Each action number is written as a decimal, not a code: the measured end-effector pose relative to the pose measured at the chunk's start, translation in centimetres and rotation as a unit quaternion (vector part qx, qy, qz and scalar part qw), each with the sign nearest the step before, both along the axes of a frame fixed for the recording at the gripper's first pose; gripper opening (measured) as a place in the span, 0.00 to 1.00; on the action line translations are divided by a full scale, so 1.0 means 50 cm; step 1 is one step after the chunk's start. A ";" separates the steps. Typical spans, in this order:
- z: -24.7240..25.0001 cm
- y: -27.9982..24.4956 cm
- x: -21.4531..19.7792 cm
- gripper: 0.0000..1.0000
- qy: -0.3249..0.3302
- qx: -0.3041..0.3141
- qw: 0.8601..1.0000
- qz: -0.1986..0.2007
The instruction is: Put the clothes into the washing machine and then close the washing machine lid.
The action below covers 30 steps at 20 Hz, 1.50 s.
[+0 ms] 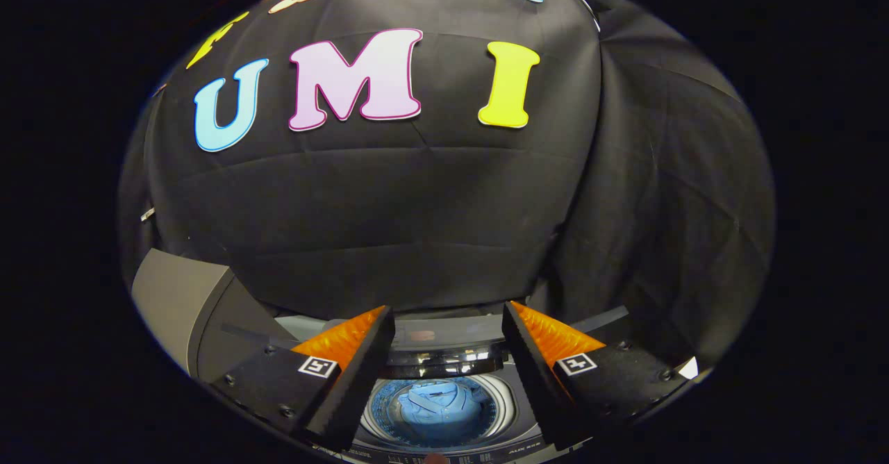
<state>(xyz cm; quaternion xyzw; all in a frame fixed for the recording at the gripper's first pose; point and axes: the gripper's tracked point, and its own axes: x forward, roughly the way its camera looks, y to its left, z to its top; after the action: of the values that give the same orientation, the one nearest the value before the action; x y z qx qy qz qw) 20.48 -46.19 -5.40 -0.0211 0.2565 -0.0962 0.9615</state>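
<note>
The gripper (448,325) hangs above the top-loading grey washing machine (444,367), its jaws spread wide and grasping nothing. Between the fingers, below, a crumpled light-blue shirt (437,403) lies inside the round drum (389,408). The hinged lid (177,304) stands raised beside.

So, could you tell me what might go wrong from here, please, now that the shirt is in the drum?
The open gripper holds nothing above the washing machine, whose lid is not yet closed. The blue shirt sits bunched high in the drum; a fold near the rim could catch under the lid. The lid's position is unclear, so reaching for it may miss.
</note>
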 end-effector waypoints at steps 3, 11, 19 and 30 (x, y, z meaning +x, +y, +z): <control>-0.015 -0.009 -0.009 0.99 0.010 0.000 1.000 -0.003; -0.158 -0.009 -0.089 0.99 0.075 0.016 0.997 -0.014; -0.364 -0.018 -0.185 0.99 0.170 0.019 0.985 -0.012; -0.379 -0.027 -0.197 0.99 0.182 0.018 0.983 -0.014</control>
<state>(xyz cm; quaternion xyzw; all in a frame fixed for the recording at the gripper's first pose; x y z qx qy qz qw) 10.62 -47.52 -24.33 -0.0175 0.4293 -0.0997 0.8975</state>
